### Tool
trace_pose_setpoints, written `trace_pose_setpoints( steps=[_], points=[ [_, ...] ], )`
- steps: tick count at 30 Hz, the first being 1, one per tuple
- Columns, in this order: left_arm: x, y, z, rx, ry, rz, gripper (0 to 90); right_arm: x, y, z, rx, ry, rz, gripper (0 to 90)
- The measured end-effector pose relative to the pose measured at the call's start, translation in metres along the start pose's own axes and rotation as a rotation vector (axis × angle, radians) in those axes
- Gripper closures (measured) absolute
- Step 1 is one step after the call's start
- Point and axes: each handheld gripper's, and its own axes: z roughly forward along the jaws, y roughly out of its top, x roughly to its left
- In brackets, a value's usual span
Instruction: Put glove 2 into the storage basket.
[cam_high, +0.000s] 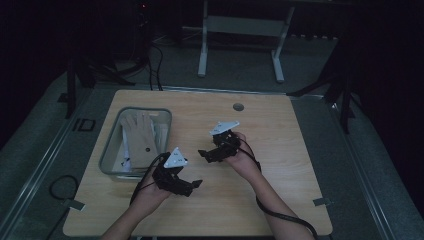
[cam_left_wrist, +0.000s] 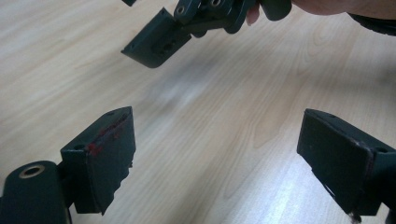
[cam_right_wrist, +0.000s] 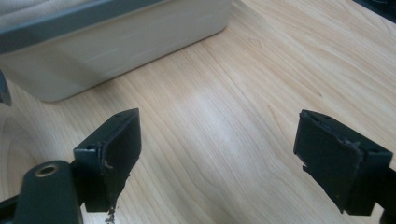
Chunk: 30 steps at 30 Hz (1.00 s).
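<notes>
My left gripper (cam_high: 192, 186) is held low over the wooden table (cam_high: 280, 165), just in front of a clear bin (cam_high: 111, 150), and points right. In the left gripper view its jaws (cam_left_wrist: 215, 135) stand wide apart with only bare wood between them, so it is open. My right gripper (cam_high: 206, 154) hovers near the table's middle and points left toward the bin. Its jaws (cam_right_wrist: 217, 135) are also wide apart and hold nothing. The two grippers face each other a short way apart. One jaw of the right gripper (cam_left_wrist: 156, 44) hangs at the top of the left gripper view.
The clear bin (cam_right_wrist: 116, 42) at the table's left holds a beige glove (cam_high: 140, 137) lying flat. A round cable hole (cam_high: 238, 107) sits near the far edge. Black cables trail from both grippers off the near edge. Desk legs stand on the floor beyond.
</notes>
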Motion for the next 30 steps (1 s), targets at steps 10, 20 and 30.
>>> trace_pose_setpoints(
  steps=[10,20,30],
  points=[
    [-0.009,-0.01,0.024,0.023,-0.057,0.002,11.7,-0.008,-0.032,-0.008,0.008,0.012,-0.006,14.8],
    [-0.015,-0.016,0.044,0.04,-0.094,0.0,11.6,-0.01,-0.058,-0.014,0.013,0.031,-0.01,14.3],
    [-0.017,-0.024,0.055,0.047,-0.093,0.018,11.5,-0.012,-0.086,-0.025,0.021,0.044,-0.015,13.9]
  ],
)
